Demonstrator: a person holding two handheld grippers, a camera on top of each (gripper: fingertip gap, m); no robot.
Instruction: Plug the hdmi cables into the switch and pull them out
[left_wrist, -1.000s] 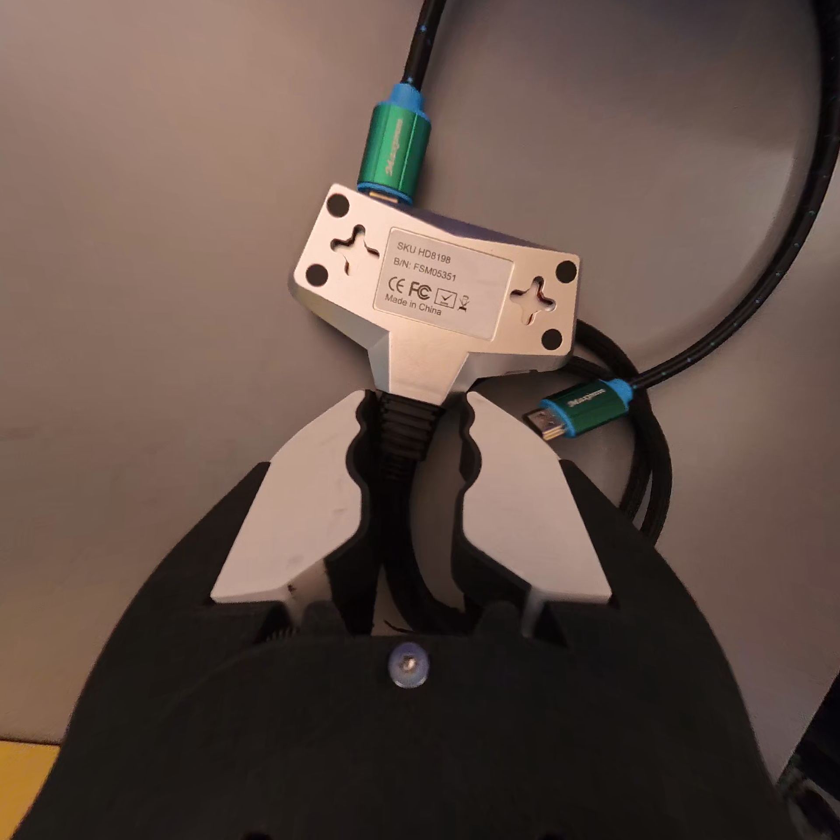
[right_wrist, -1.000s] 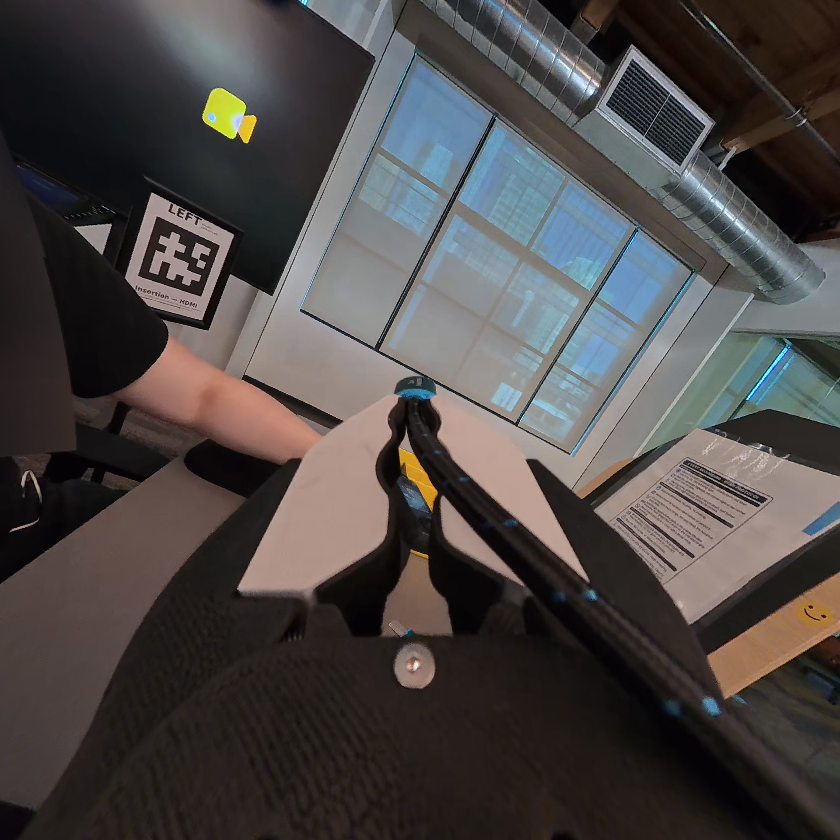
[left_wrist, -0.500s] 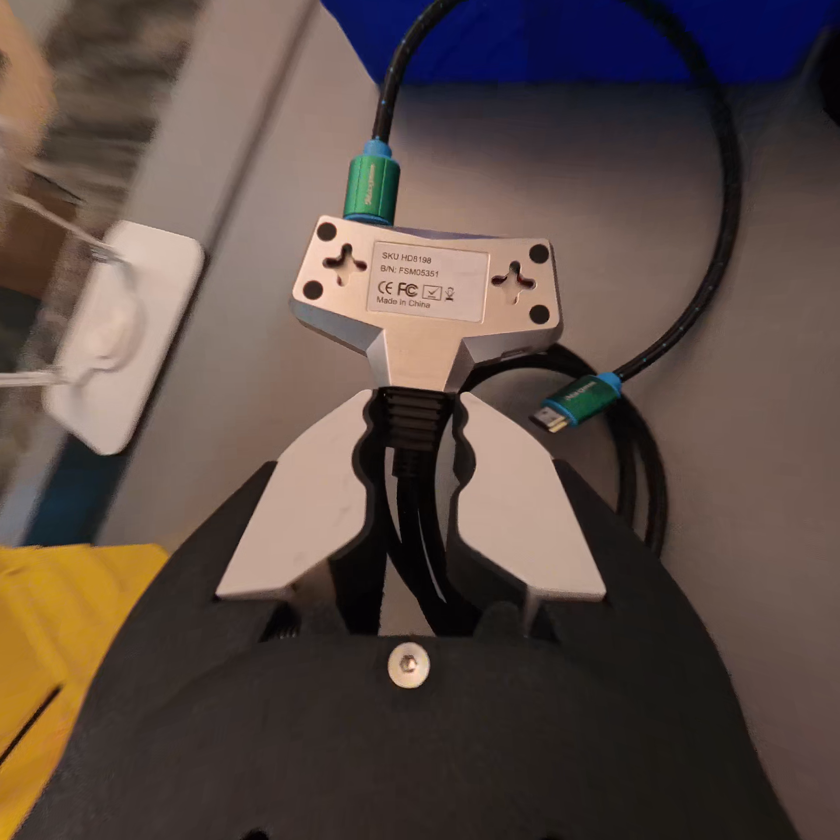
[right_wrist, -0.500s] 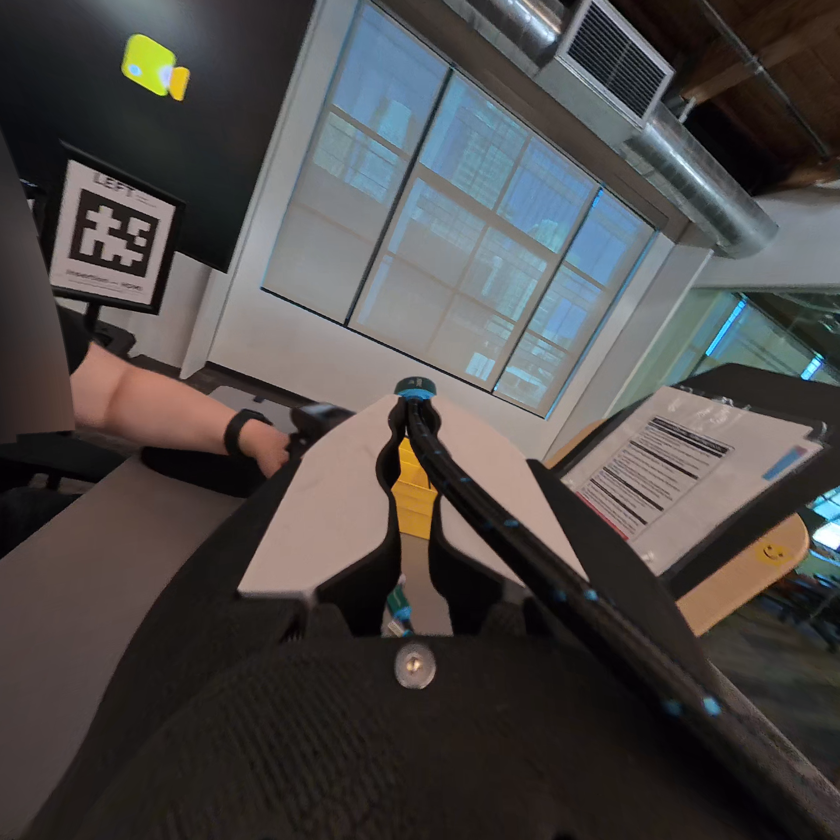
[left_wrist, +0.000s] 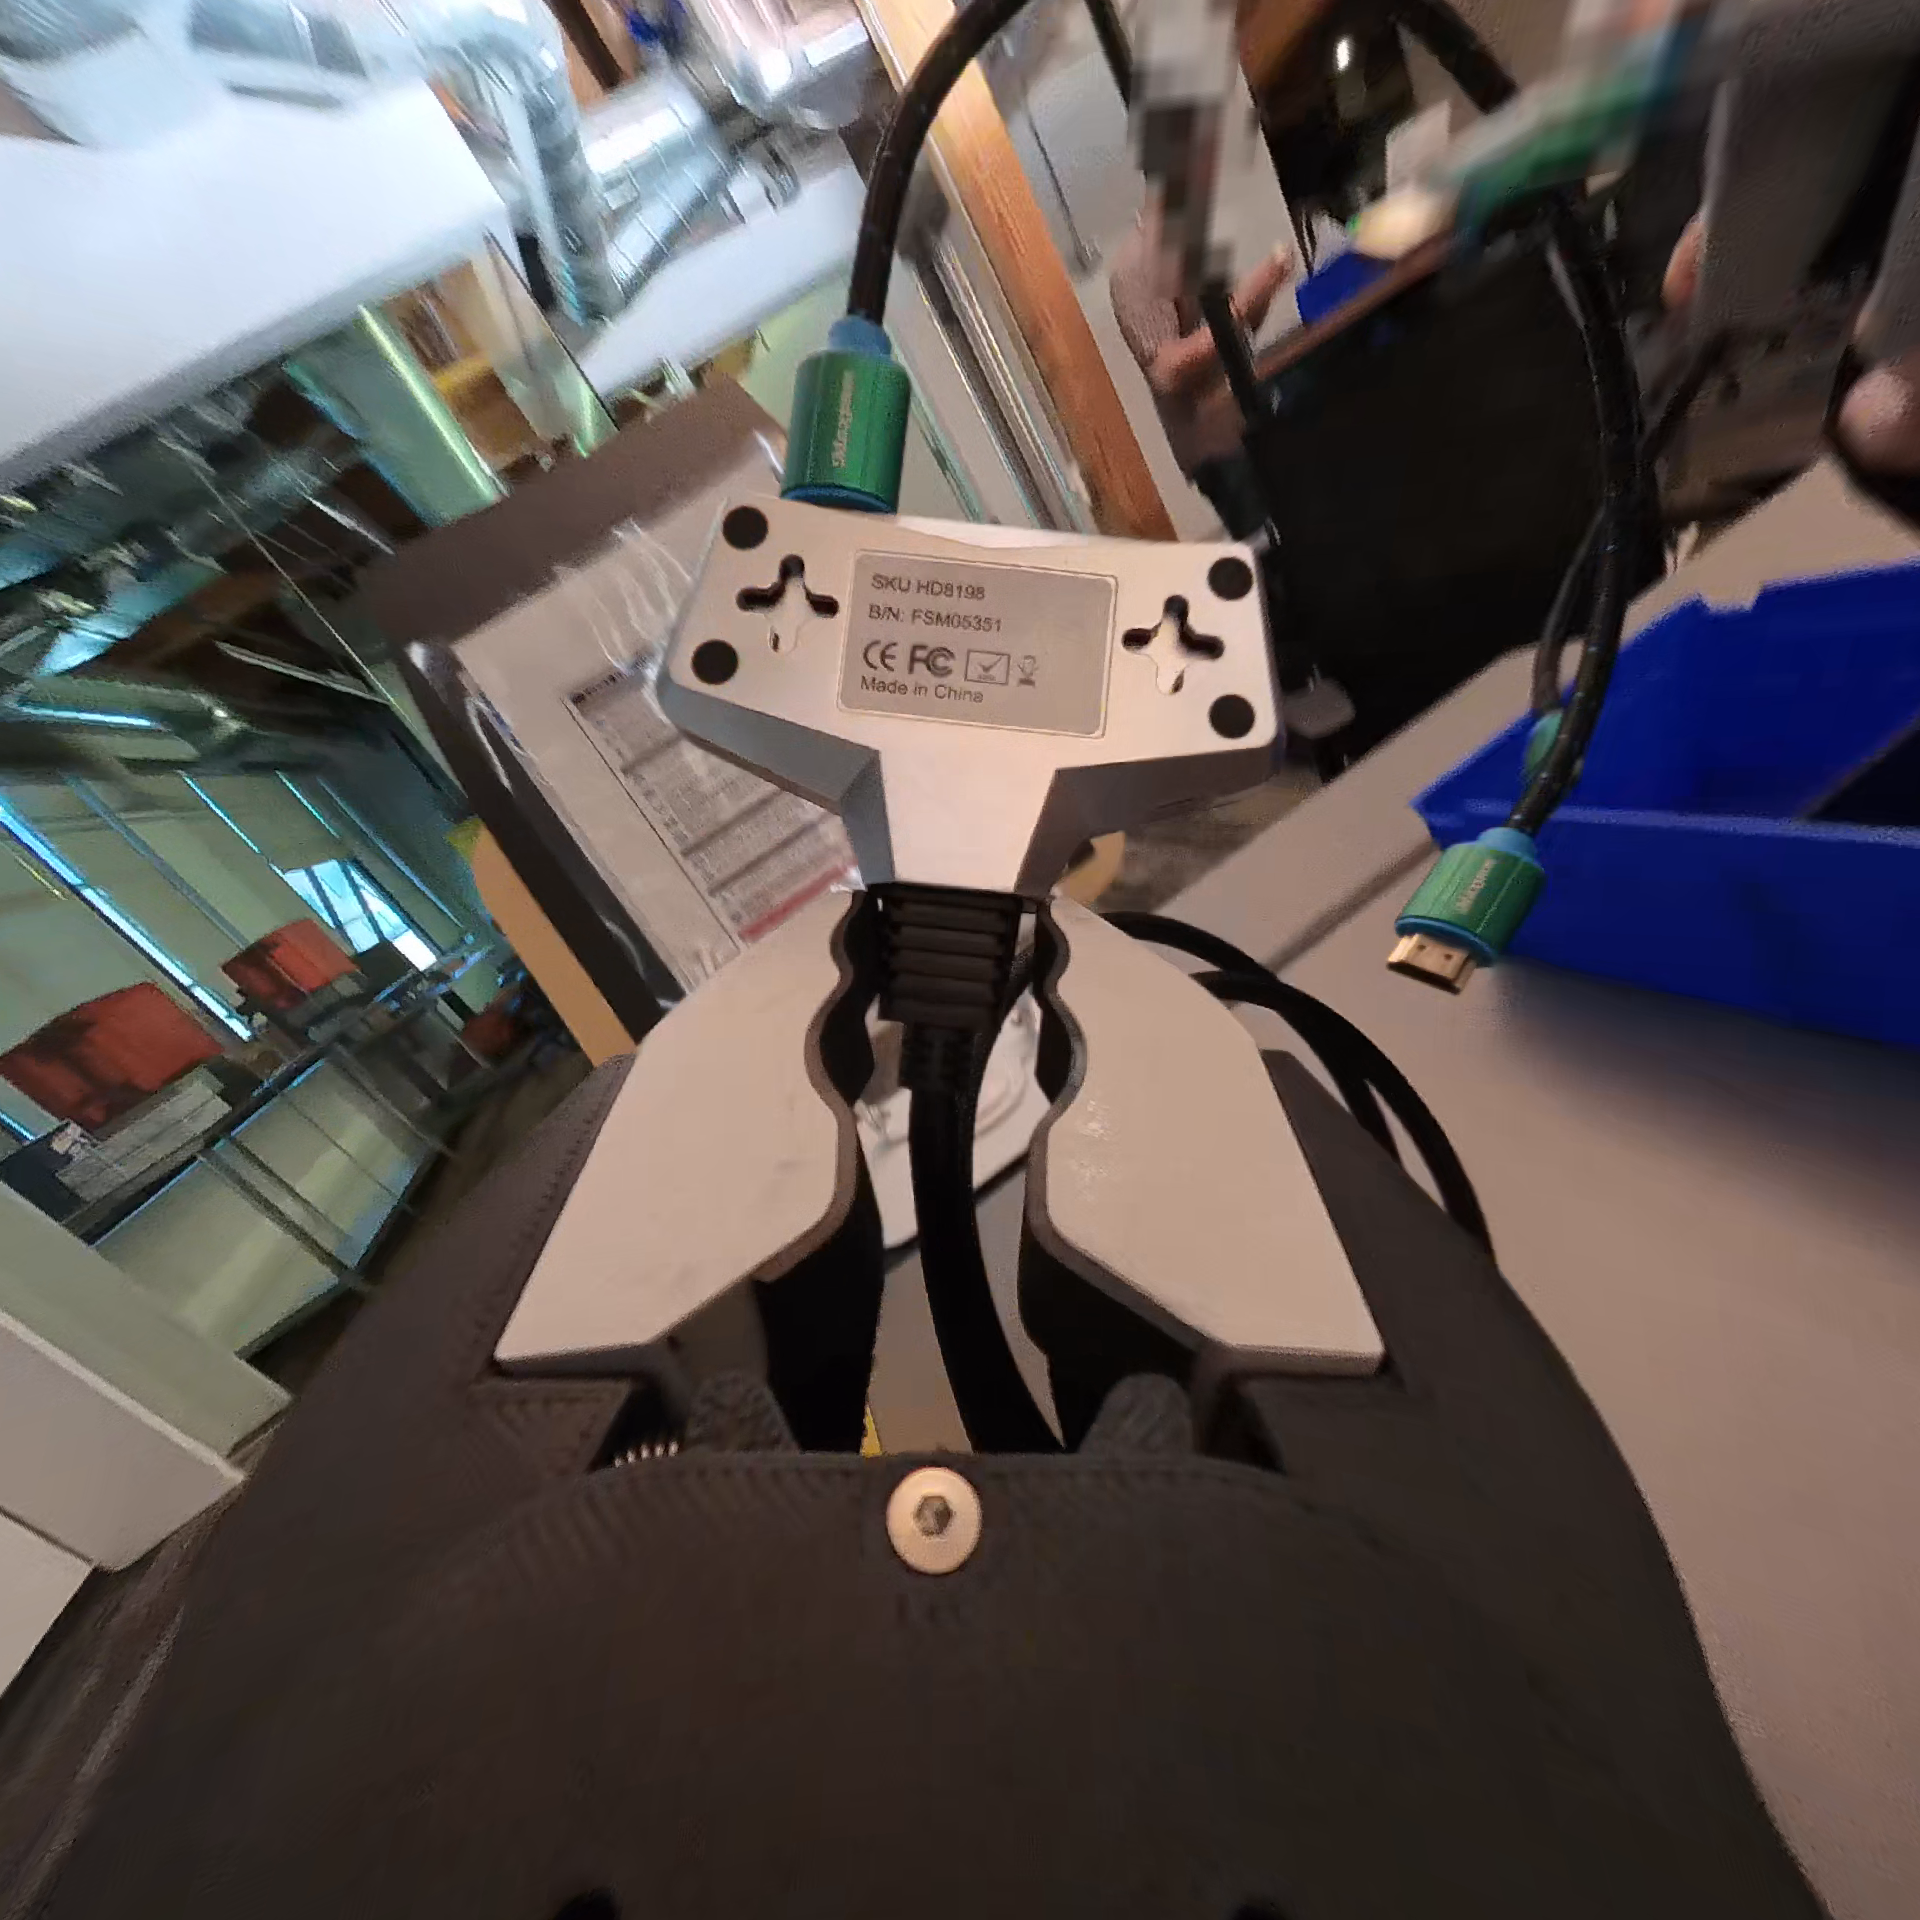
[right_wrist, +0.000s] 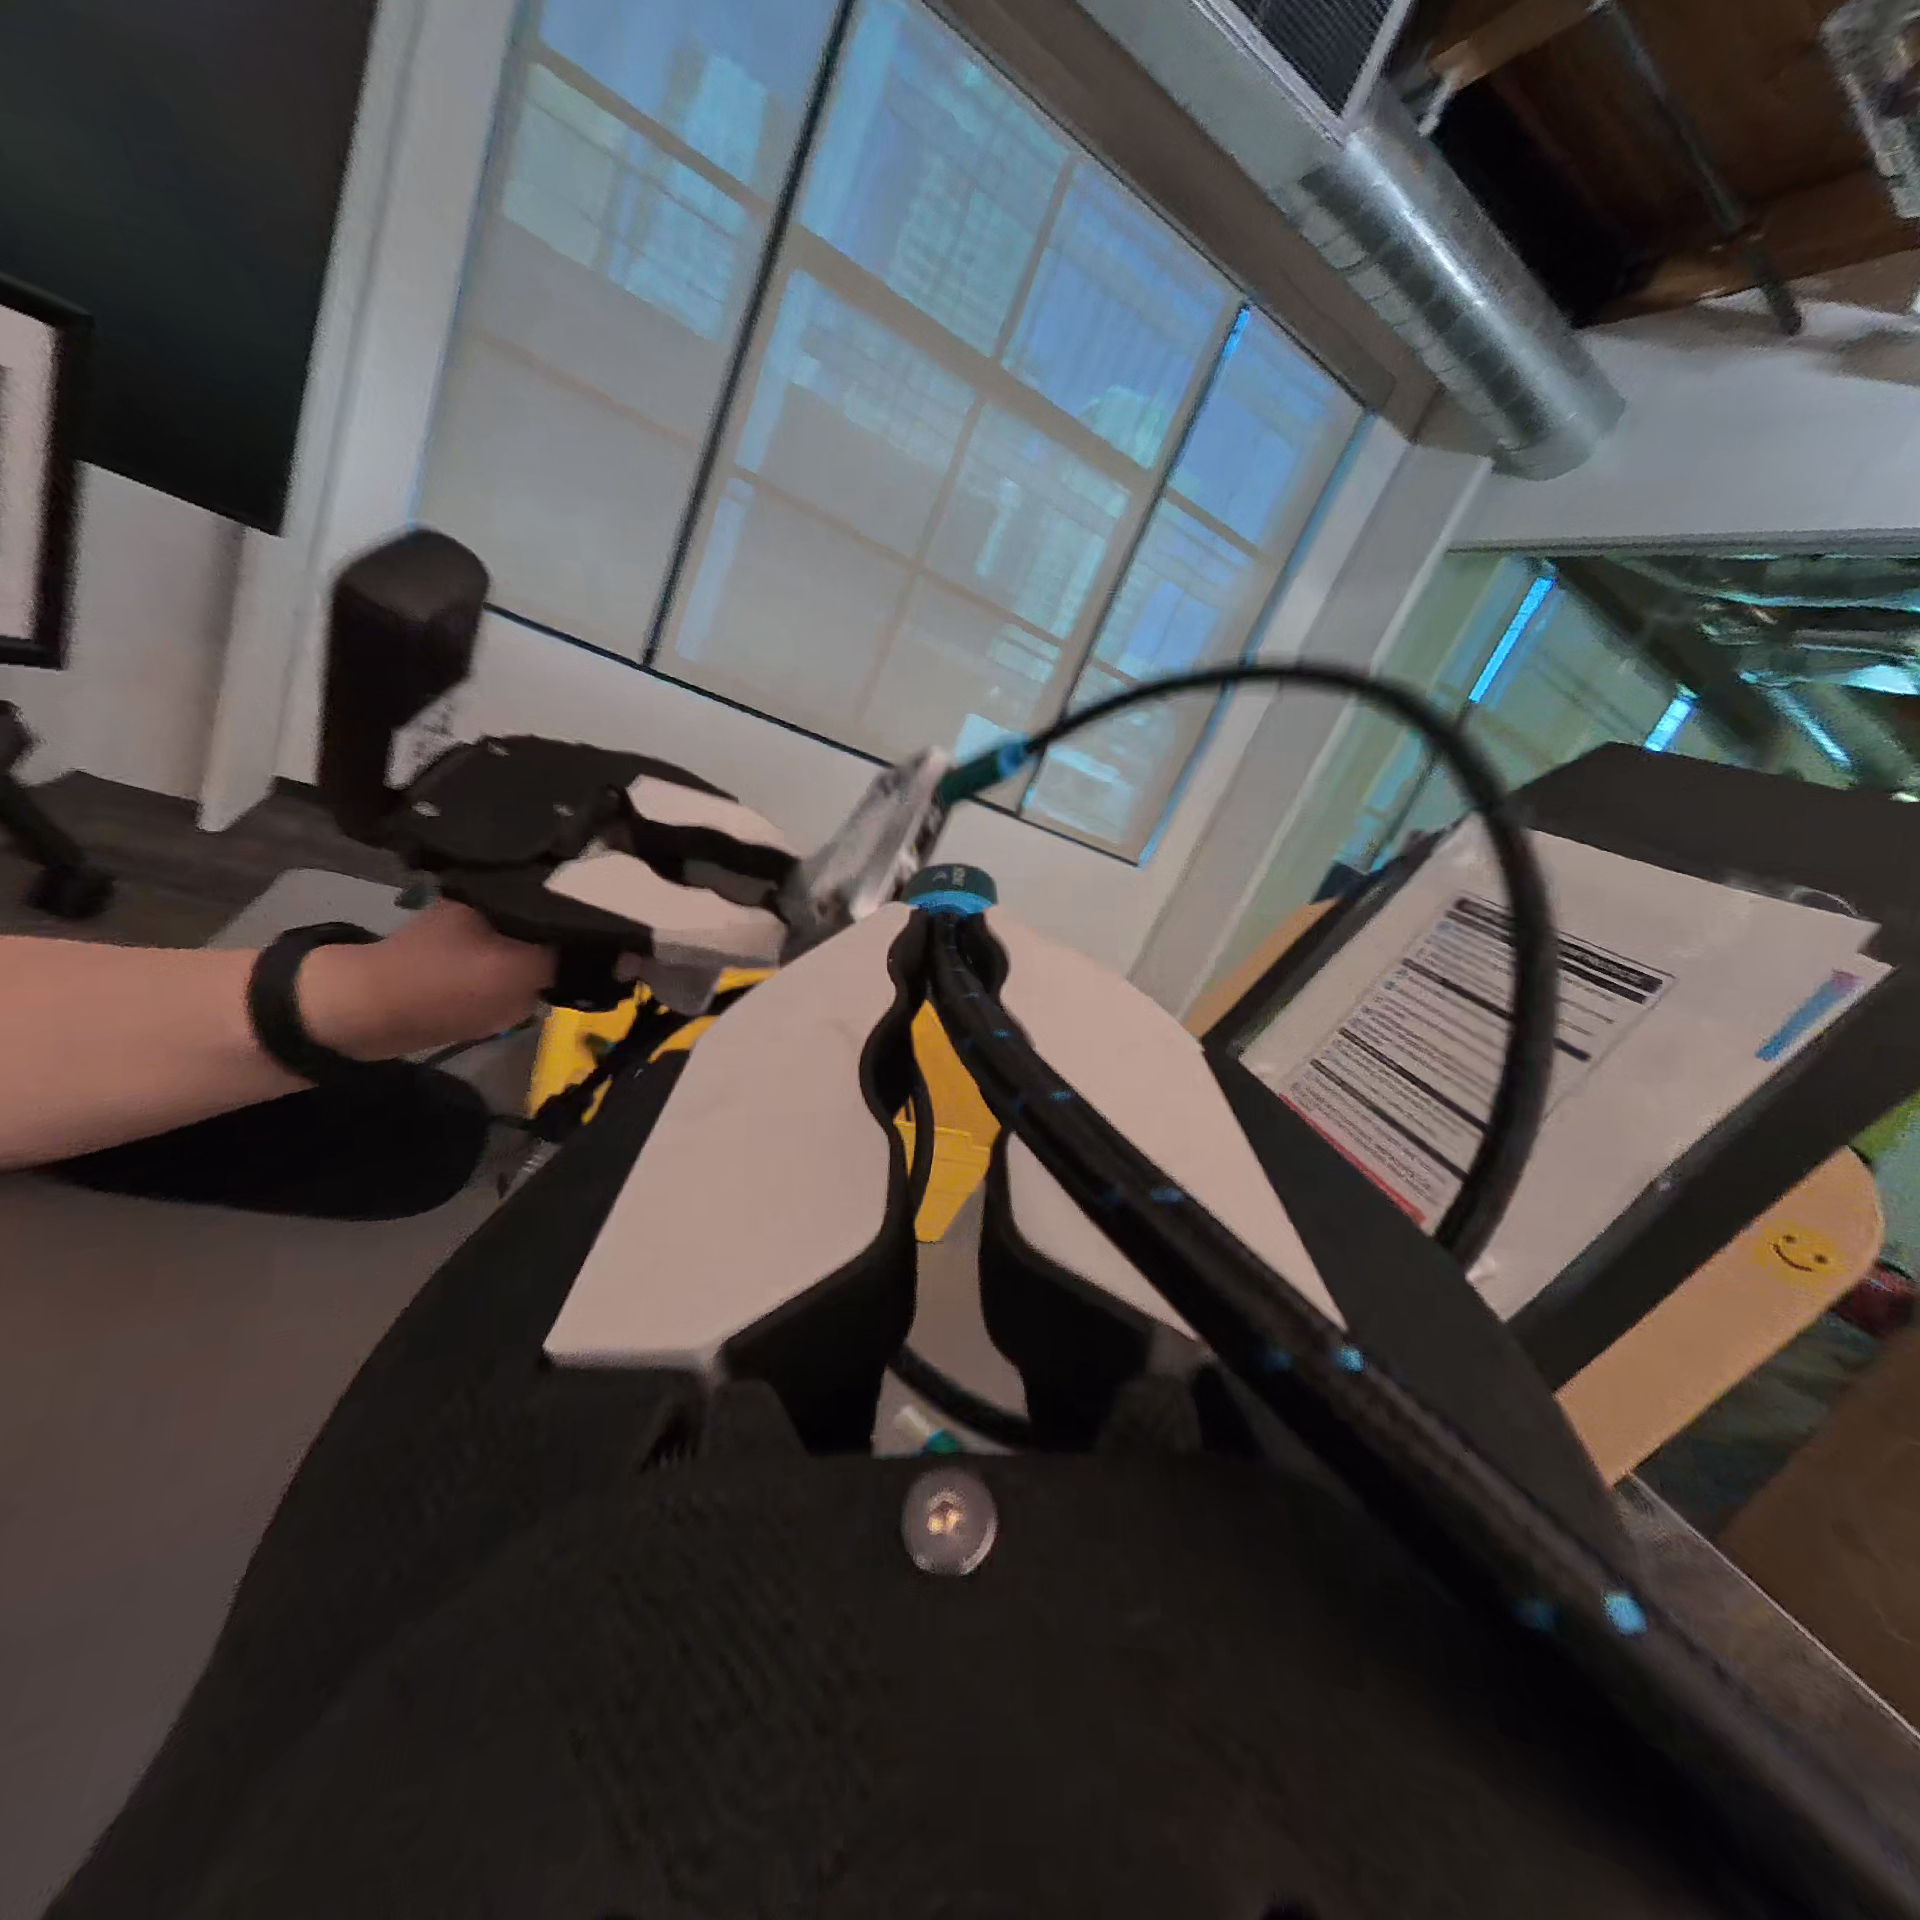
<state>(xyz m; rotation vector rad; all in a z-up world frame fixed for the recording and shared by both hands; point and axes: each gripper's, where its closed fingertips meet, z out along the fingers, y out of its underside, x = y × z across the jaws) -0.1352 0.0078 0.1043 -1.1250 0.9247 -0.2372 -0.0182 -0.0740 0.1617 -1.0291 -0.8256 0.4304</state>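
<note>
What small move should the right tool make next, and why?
Probably carry the right tool toward the switch and line its plug up beside the seated plug. The left tool holds the switch up by its collar; the right tool is shut on a cable just behind the plug, which is apart from the switch.
</note>
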